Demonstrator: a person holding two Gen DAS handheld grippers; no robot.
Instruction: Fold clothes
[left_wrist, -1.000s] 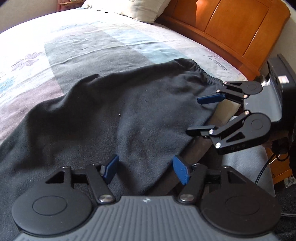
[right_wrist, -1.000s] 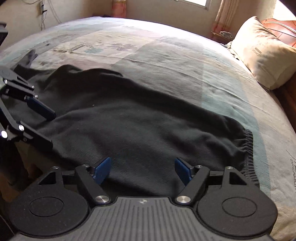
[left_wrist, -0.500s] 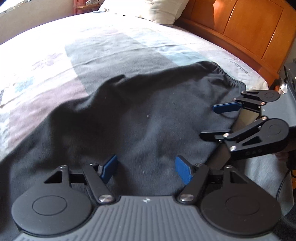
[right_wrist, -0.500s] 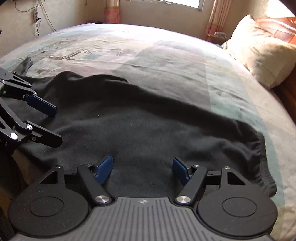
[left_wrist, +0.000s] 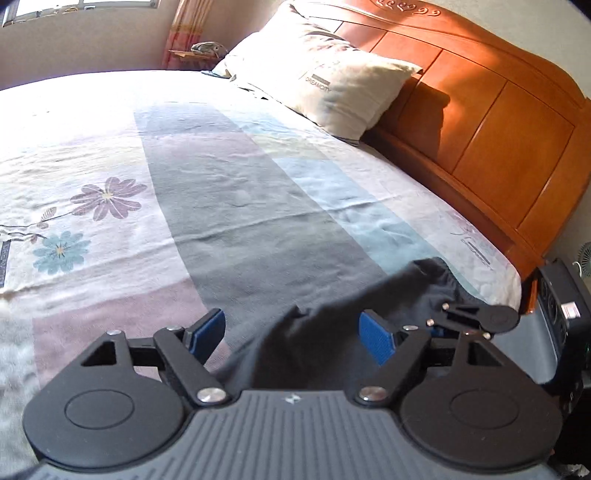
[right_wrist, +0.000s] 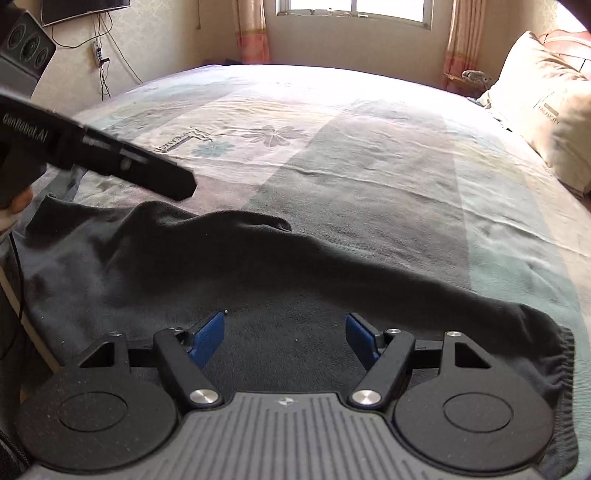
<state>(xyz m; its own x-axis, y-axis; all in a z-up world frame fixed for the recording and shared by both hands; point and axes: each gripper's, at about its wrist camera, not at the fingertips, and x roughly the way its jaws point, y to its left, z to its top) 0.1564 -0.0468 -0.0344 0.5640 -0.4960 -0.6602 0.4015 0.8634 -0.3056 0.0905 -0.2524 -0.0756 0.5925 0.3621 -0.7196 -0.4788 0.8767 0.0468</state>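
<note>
Left wrist view: the left gripper (left_wrist: 291, 334) stands apart and empty above the bed (left_wrist: 229, 206); the dark garment (left_wrist: 317, 339) lies under its right finger, where a second ago cloth filled the view.

Right wrist view: the right gripper (right_wrist: 284, 332), also apart, sits over the garment (right_wrist: 229, 266), which runs left to right with its elastic band (right_wrist: 563, 373) nearest this gripper.

matt black fleecy cloth garment (right_wrist: 258, 280) with lint specks, wrinkled printed cotton-like sheet (left_wrist: 229, 192), glossy varnished wood headboard (left_wrist: 491, 110), soft cloth pillow (left_wrist: 325, 85), left gripper (left_wrist: 293, 332) matt black plastic, ribbed grey housing, shiny metal pivot screws, blue pads (left_wrist: 376, 341)
</note>
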